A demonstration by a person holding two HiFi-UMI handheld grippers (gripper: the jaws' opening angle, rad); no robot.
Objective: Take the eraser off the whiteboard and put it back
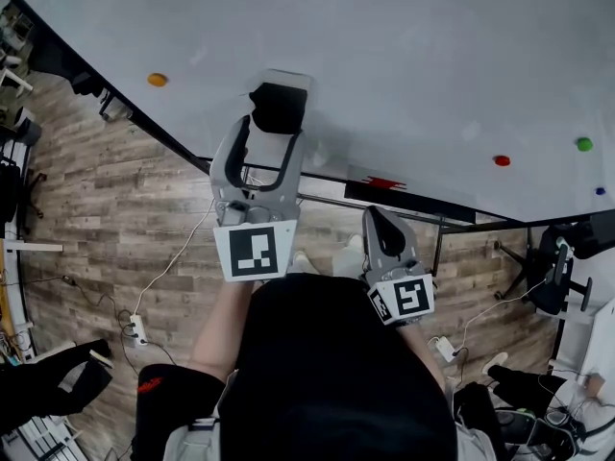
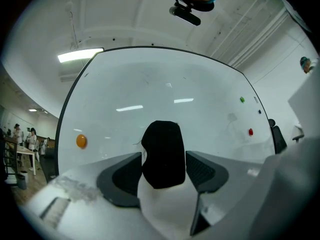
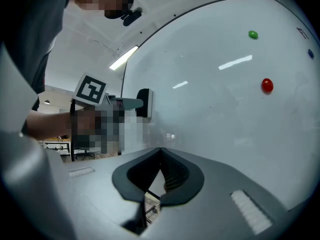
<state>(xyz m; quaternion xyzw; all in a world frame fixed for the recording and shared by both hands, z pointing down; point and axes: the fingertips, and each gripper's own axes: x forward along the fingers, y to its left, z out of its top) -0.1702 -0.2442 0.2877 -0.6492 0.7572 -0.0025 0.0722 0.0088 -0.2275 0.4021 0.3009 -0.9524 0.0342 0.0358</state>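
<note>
The eraser (image 1: 279,106), black felt on a white body, sits against the whiteboard (image 1: 413,46). My left gripper (image 1: 273,129) reaches up to it with one jaw on each side. In the left gripper view the eraser (image 2: 162,154) stands between the two pads with a thin gap at each side, so the left gripper (image 2: 163,172) is open. My right gripper (image 1: 381,221) hangs lower, near the board's bottom edge, and is shut with nothing in it; its tips (image 3: 161,156) meet. The right gripper view shows the eraser (image 3: 145,103) from the side, flat on the board.
Magnets dot the board: orange (image 1: 157,80), red (image 1: 502,160), green (image 1: 584,144). A red marker (image 1: 384,182) lies on the ledge under the board. Below is wood floor with a power strip (image 1: 139,329) and cables. A chair (image 1: 553,277) stands at the right.
</note>
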